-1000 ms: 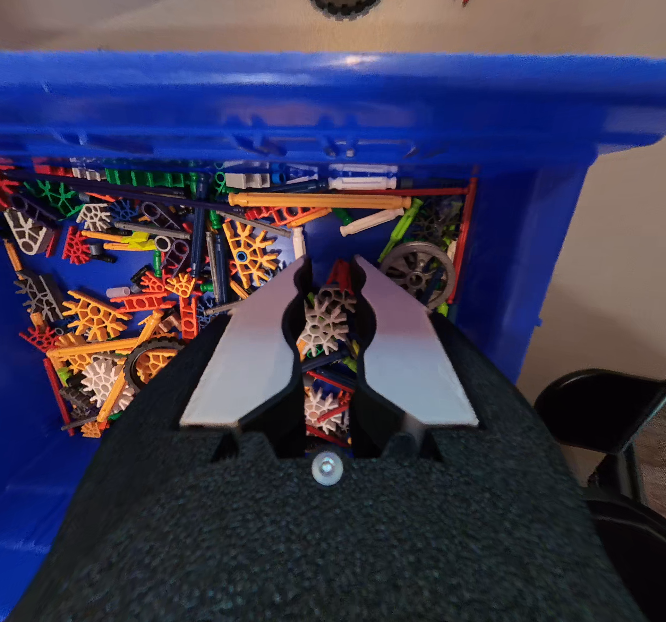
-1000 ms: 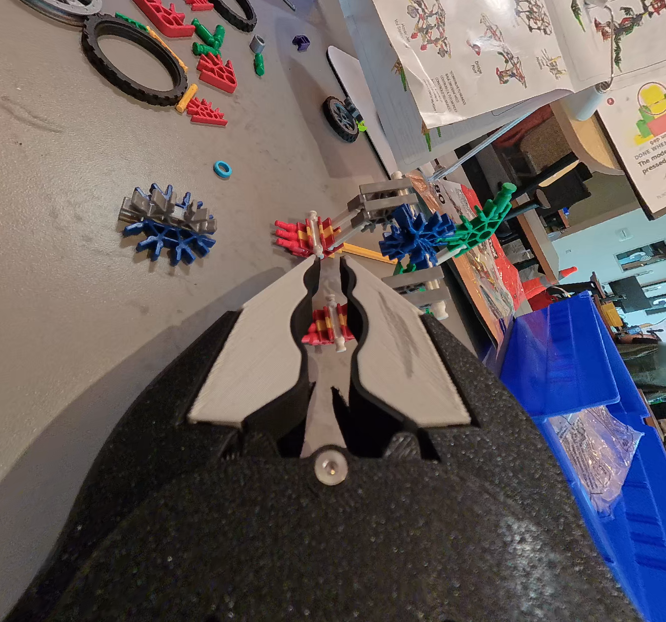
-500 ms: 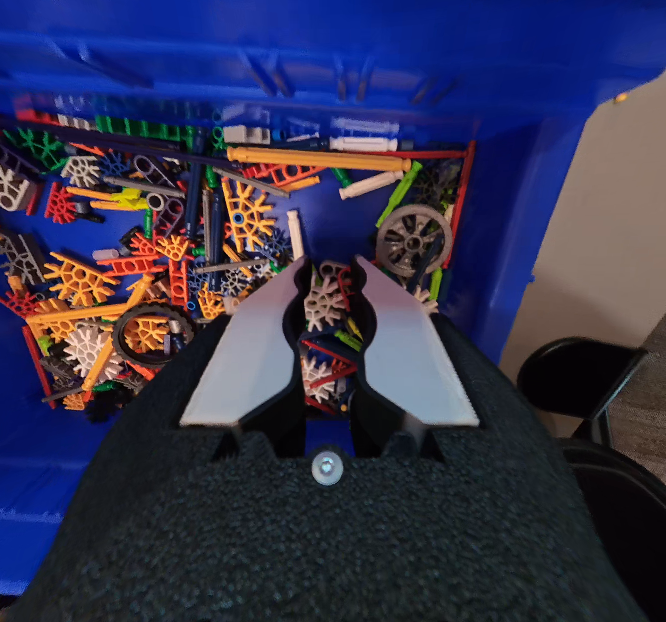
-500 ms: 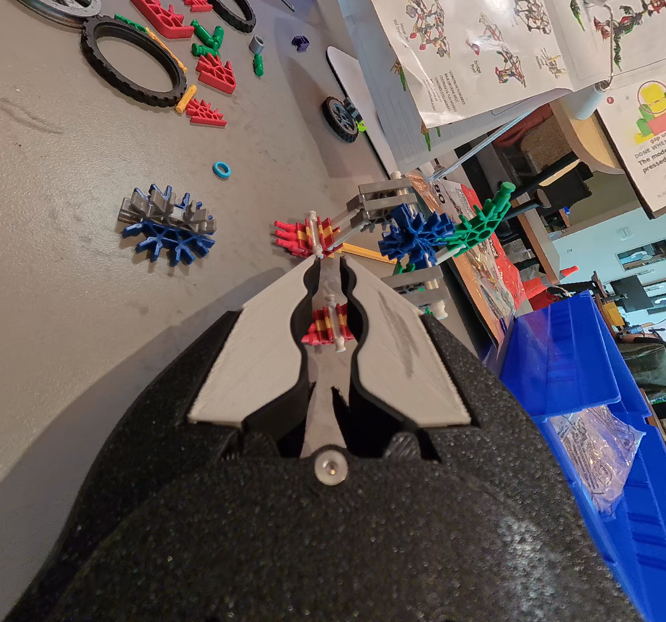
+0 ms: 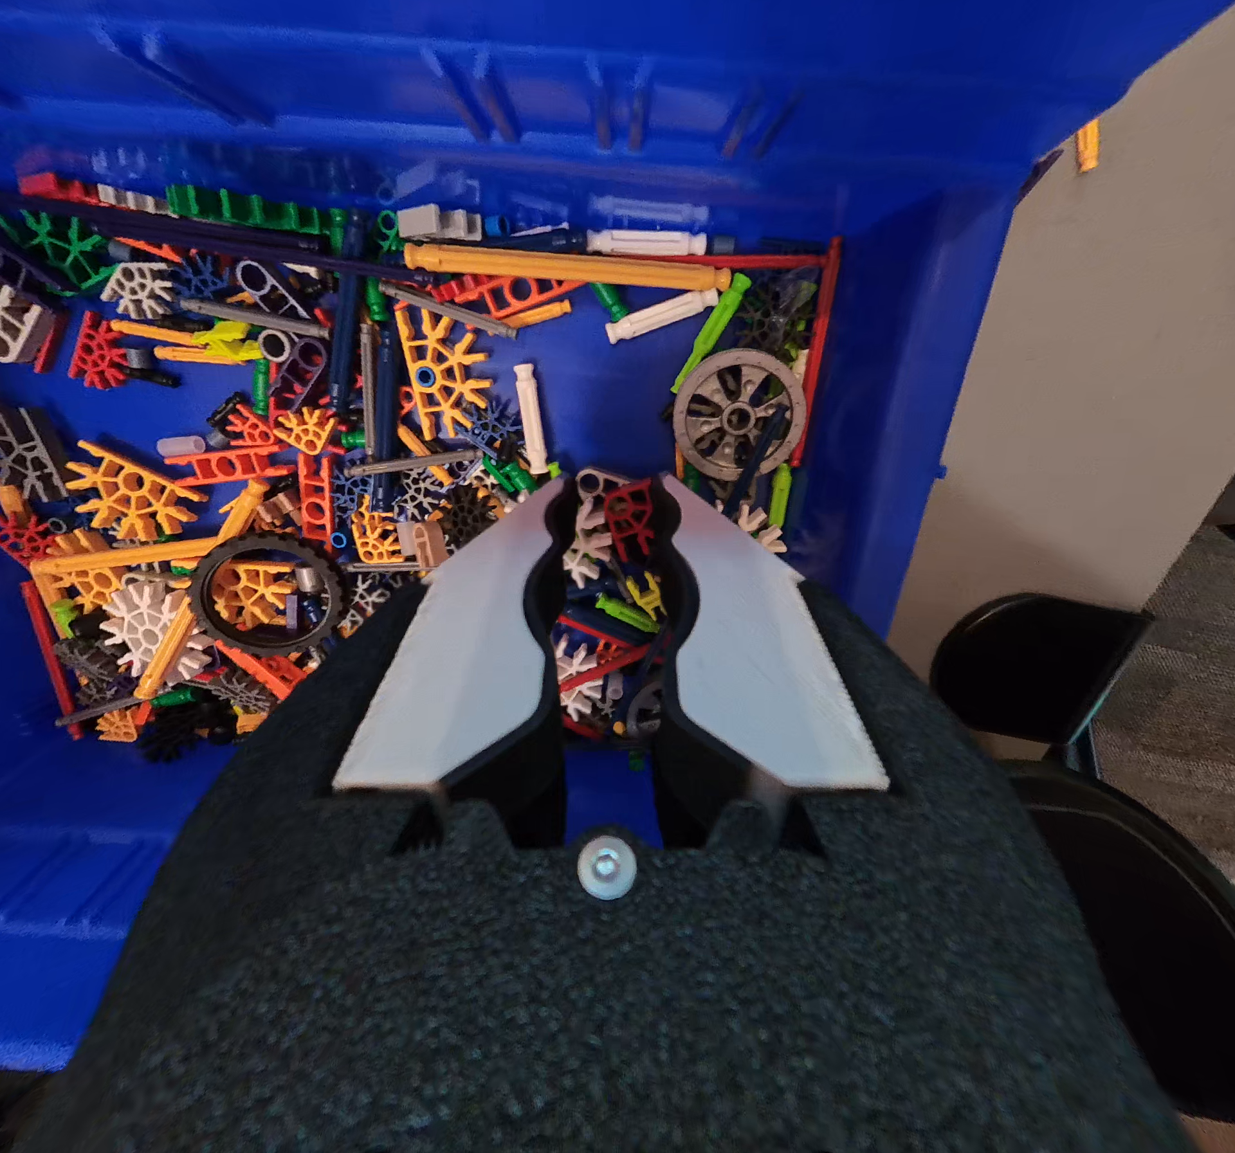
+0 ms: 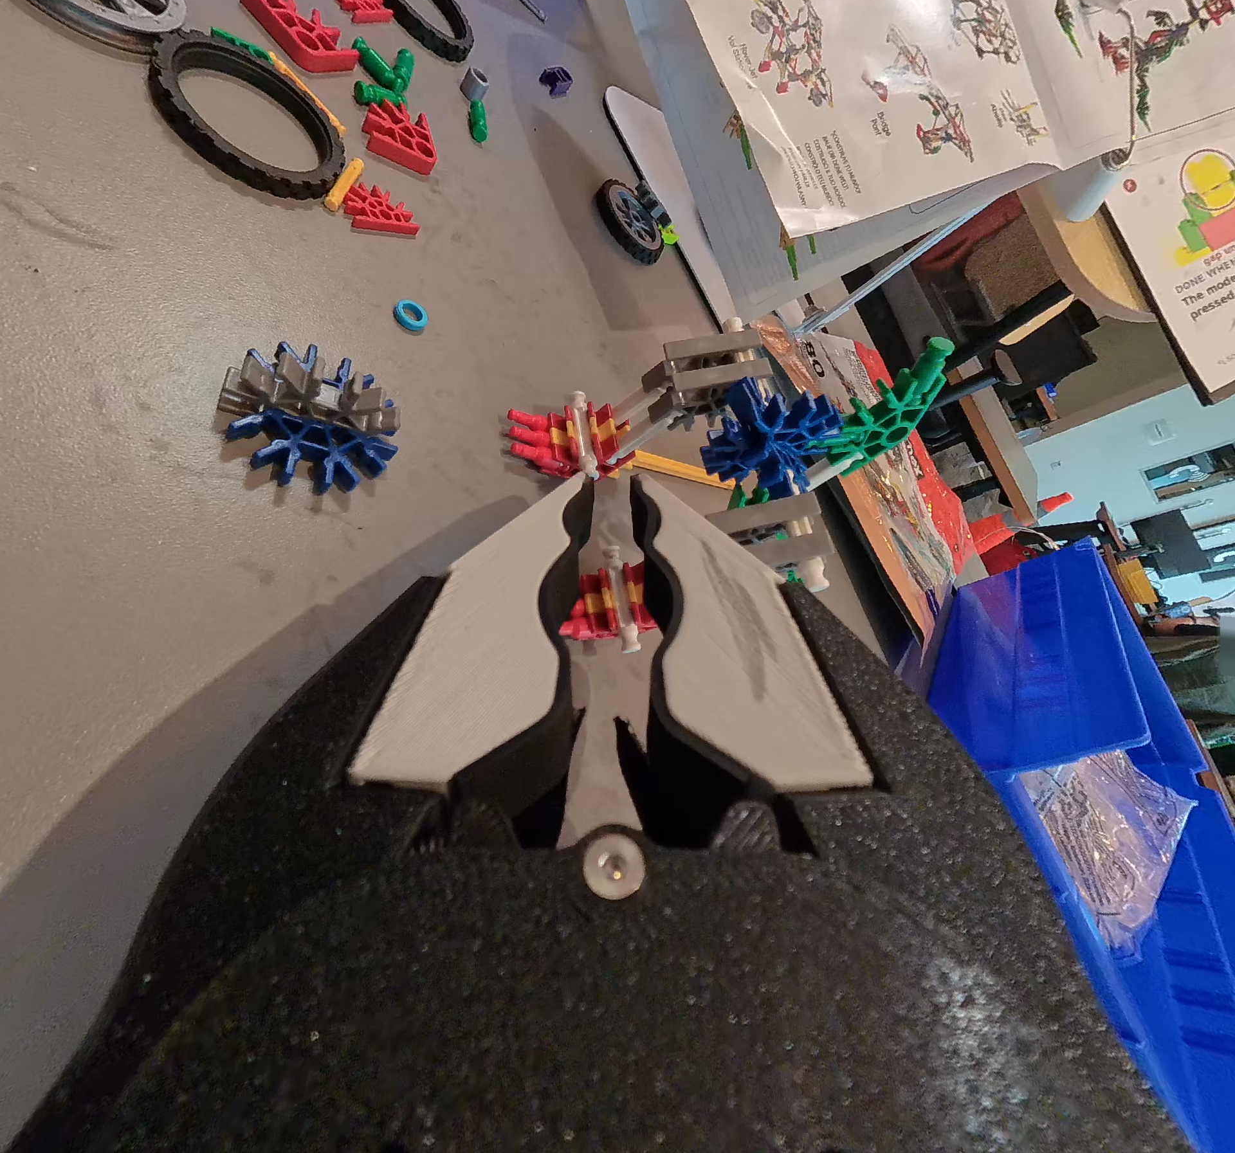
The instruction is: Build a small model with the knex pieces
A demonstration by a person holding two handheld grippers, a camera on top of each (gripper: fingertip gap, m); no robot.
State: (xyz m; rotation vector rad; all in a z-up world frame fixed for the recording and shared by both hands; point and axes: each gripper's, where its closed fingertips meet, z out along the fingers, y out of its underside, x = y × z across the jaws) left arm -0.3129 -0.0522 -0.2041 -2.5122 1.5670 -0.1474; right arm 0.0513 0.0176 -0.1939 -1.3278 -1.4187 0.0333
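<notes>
My left gripper (image 5: 615, 486) is open and reaches down into a blue bin (image 5: 601, 85) full of loose plastic rods and connectors. Its tips hang just over a red connector (image 5: 631, 509) and white snowflake pieces (image 5: 585, 550), gripping none of them. A grey spoked wheel (image 5: 738, 416) lies just right of the tips. My right gripper (image 6: 611, 483) is shut on a small built model (image 6: 608, 600) of red and yellow connectors on white rods. The model extends forward to grey, blue (image 6: 768, 436) and green (image 6: 889, 413) connectors, above a grey table (image 6: 133, 519).
On the table lie a blue and grey snowflake stack (image 6: 311, 416), a black tyre ring (image 6: 244, 115), red connectors (image 6: 401, 139), green rods (image 6: 381, 72), a light blue ring (image 6: 409, 316) and a small wheel (image 6: 631, 219). An open instruction booklet (image 6: 869, 52) stands behind. Blue bins (image 6: 1042, 653) sit right. A black chair (image 5: 1036, 660) stands beside the bin. My right fingertips sit around 40 centimetres from my left ones. The small wheel (image 6: 631, 219) lies around 20 centimetres away from my right fingertips.
My left gripper has moved forward and down into the blue bin, closer to the pieces, jaws still apart. My right gripper and the model in it have not moved.
</notes>
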